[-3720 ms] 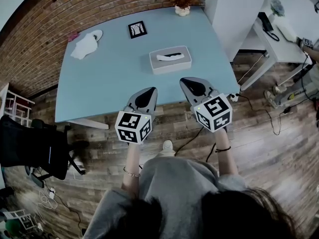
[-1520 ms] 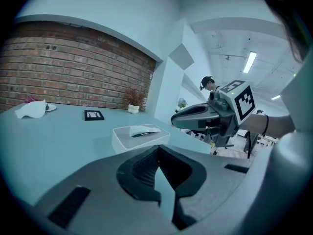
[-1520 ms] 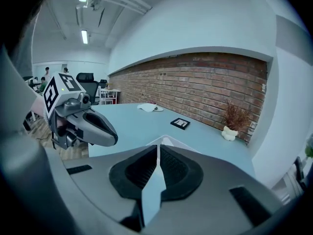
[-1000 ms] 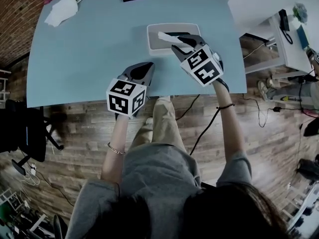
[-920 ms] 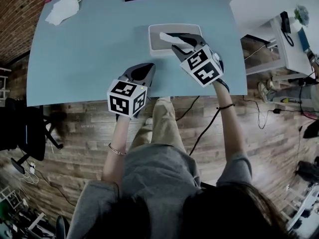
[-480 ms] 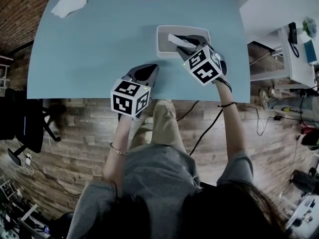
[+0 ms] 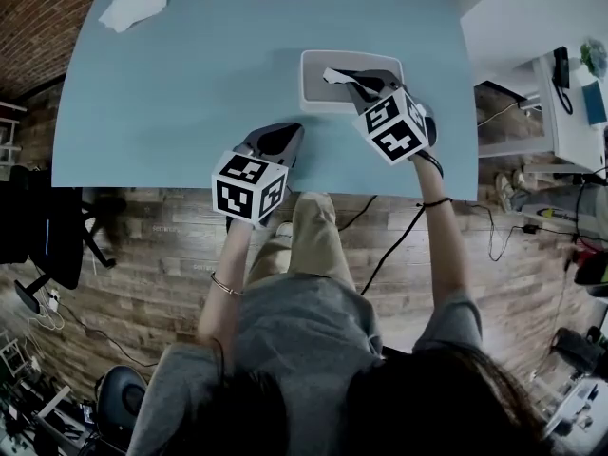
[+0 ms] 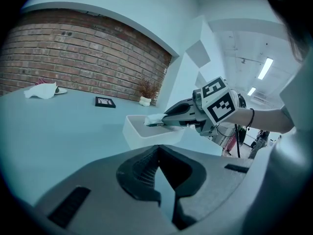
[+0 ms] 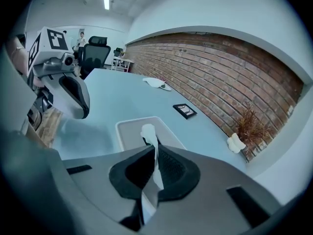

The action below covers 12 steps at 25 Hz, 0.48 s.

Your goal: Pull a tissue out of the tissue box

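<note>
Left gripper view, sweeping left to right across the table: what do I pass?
Crumpled white tissue → picture frame → tissue box → right gripper's marker cube. Plant left out: it overlaps the box.

Past the closed left tongs (image 8: 159,147), the right tongs (image 8: 147,124) grip a tissue (image 8: 152,118) over the tissue box (image 8: 135,134).

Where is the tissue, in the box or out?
Partly in: the tissue rises from the box slot, pinched by the right gripper, whose jaws just closed.
</note>
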{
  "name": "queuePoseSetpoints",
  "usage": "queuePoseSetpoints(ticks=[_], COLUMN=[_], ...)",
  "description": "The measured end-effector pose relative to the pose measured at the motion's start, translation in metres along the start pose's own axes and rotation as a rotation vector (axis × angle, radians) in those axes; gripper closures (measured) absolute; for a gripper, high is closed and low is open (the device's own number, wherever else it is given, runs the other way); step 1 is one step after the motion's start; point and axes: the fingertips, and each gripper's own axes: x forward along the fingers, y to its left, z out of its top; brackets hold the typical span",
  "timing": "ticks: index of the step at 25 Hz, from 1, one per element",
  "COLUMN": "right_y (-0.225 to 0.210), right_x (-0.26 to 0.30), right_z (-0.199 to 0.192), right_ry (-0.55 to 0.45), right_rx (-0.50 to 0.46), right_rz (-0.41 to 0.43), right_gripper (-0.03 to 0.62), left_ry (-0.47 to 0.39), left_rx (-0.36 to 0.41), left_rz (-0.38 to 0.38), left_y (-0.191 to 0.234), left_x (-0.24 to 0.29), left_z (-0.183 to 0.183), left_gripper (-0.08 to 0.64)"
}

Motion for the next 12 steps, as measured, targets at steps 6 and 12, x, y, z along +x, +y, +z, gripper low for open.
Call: queuePoseSetpoints(ticks=[6,12], right_y=[-0.006,-0.016], right_x=[-0.006,-0.012], right_z=[0.004,0.009], right_ry=[-0.010,-0.031], right_rx=[0.022,0.060], right_rz=[-0.001,-0.014], right_gripper=[0.589,0.589], left_ry=[-0.009,-0.020], left_rx=[0.004,0.017], left_rz=[-0.003,-0.015], left_y=[0.001,-0.001], left_x=[-0.001,0.000], left_z=[0.008,0.016], left_gripper=[0.557,0.557])
